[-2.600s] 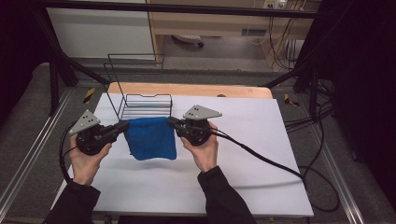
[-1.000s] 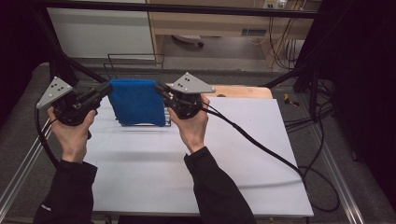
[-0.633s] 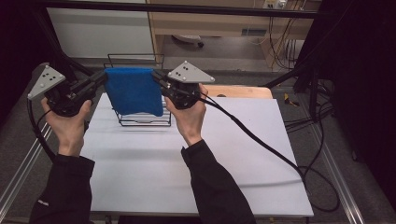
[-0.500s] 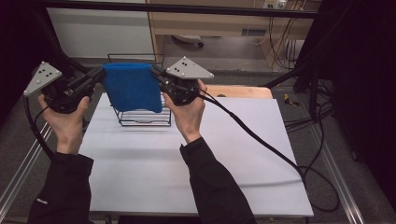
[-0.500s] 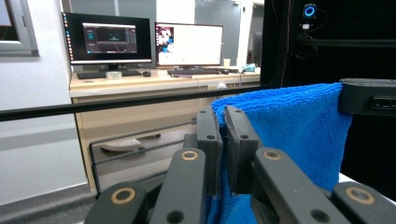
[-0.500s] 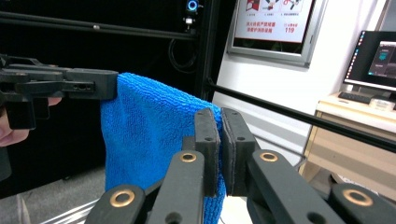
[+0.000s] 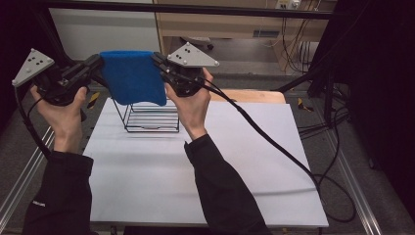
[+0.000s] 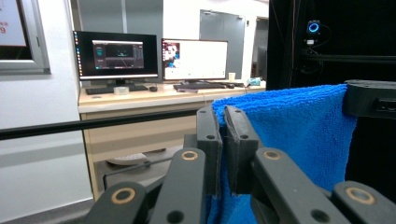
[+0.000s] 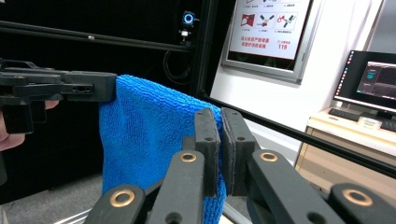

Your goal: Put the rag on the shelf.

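Blue cloth [image 7: 132,77] held high in the air, above the black wire rack [image 7: 149,116] on the white table [image 7: 244,161]. Clamped at its left top corner by the left gripper [image 7: 98,62], at its right top corner by the right gripper [image 7: 157,59]. Stretched between both, hanging down flat.

In the right gripper view, a framed wall poster [image 9: 273,30] carries the red number "119" under a line of red characters too small to make out, beside small diagrams. In the left gripper view, a framed sign [image 8: 10,32] at the left edge shows a red "9" at its cut-off corner. Text on the monitors [image 8: 194,58] is too fine to read.
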`<state>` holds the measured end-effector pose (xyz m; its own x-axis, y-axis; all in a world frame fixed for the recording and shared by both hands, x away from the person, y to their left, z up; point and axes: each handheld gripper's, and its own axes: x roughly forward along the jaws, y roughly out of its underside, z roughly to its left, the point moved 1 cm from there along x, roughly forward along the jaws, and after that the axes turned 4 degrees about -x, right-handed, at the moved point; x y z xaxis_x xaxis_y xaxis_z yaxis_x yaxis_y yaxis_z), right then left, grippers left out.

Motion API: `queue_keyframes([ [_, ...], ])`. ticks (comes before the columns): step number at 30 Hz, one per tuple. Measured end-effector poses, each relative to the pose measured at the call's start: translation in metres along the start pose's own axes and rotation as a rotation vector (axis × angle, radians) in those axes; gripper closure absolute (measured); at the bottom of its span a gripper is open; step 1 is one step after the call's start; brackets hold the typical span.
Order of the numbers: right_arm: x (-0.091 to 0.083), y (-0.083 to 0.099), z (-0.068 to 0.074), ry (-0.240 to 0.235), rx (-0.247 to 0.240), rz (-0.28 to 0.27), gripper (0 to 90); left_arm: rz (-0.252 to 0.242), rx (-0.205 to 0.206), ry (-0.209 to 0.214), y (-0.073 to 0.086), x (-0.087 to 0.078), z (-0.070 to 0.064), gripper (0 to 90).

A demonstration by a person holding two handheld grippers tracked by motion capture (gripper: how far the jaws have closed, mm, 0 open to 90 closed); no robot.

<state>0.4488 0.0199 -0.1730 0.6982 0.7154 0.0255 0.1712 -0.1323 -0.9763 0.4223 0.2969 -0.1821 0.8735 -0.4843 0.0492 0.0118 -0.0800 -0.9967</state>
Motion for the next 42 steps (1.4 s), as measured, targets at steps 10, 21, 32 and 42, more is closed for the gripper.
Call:
queue_keyframes([
  [10,0.011,-0.009,-0.008,0.016,-0.005,-0.004,86.7,-0.007,0.008,-0.015,-0.012,0.014,0.006,85.3],
  [21,0.028,-0.019,-0.018,0.023,-0.026,-0.005,86.7,-0.022,-0.02,-0.026,-0.018,0.028,0.019,85.3],
  [32,0.046,-0.029,-0.027,0.03,-0.03,-0.014,86.6,-0.036,-0.014,-0.047,-0.03,0.04,0.03,85.3],
  [42,0.06,-0.026,-0.04,0.048,-0.026,-0.005,86.6,-0.029,-0.001,-0.064,-0.032,0.058,0.036,85.2],
])
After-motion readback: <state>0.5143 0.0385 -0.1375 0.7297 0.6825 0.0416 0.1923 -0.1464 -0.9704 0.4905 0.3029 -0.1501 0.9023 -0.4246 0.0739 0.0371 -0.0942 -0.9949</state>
